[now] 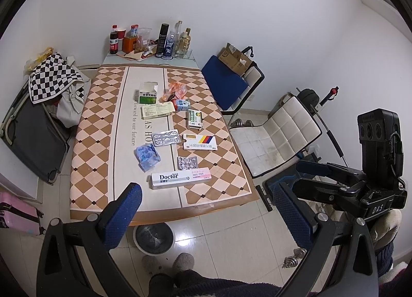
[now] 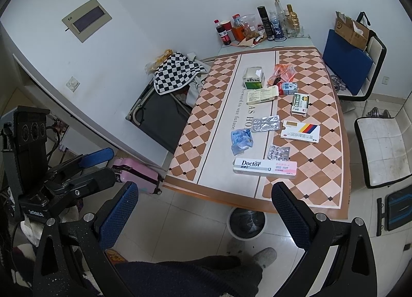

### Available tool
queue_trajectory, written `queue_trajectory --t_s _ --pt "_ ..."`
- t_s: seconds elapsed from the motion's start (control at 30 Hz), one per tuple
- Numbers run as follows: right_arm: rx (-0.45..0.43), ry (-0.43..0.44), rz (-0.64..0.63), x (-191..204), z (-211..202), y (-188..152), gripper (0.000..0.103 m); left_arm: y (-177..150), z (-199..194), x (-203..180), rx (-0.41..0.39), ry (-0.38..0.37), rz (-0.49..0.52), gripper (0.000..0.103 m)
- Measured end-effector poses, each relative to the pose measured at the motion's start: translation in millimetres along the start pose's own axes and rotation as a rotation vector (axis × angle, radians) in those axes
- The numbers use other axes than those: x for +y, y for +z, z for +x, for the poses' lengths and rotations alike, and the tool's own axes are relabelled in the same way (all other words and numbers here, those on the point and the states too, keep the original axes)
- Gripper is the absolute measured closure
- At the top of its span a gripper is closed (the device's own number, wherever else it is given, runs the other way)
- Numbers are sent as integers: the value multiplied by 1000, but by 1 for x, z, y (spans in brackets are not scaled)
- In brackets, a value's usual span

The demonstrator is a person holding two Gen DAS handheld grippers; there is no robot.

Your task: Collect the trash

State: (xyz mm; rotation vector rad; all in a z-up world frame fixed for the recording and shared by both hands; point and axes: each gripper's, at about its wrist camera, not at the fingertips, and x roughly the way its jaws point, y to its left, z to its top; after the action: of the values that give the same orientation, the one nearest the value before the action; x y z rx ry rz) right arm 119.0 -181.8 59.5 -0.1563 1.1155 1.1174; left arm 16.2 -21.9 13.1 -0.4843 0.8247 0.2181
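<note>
Both my claws hang above the floor at the near end of the table (image 1: pixel 90 153), empty. My left gripper (image 1: pixel 209 216) is spread wide, and so is my right gripper (image 2: pixel 204 216); each shows in the other's camera with its blue fingers apart.

The trash lies scattered on the tabletop. Nearest me is the Doctor box (image 1: pixel 180 180), lying flat across the middle strip. Just beyond it sit a small blister pack (image 1: pixel 187 163) and a crumpled blue wrapper (image 1: pixel 147 156), apart from each other. Farther on are a larger blister pack (image 1: pixel 165 138), a striped box (image 1: pixel 200 142), a green-labelled box (image 1: pixel 195 118), a flat cream carton (image 1: pixel 155 111), an open green box (image 1: pixel 147 93) and an orange wrapper (image 1: pixel 177 90) beside a small blue carton (image 1: pixel 181 104).

The bin (image 1: pixel 154 239) stands on the floor under the near table edge, just ahead of my slippers (image 1: pixel 183 262). A white chair (image 1: pixel 276 133) stands to the right of the table, an open suitcase (image 1: pixel 33 140) to the left. Bottles (image 1: pixel 167 41) crowd the far shelf, clear of the trash.
</note>
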Motion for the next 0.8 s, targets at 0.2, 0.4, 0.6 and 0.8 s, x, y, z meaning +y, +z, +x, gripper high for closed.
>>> queue_trajectory --t_s 0.2,0.4,0.6,0.8 --pt "2 0 0 0 3 1 0 0 0 0 1 -1 0 0" --pt "5 -4 11 1 9 3 0 0 1 0 2 1 -2 0" --pt "-9 -33 93 -4 28 7 0 -7 22 1 5 80 -9 0" --pt "-40 -140 281 -49 69 22 0 10 104 72 98 246 -90 0"
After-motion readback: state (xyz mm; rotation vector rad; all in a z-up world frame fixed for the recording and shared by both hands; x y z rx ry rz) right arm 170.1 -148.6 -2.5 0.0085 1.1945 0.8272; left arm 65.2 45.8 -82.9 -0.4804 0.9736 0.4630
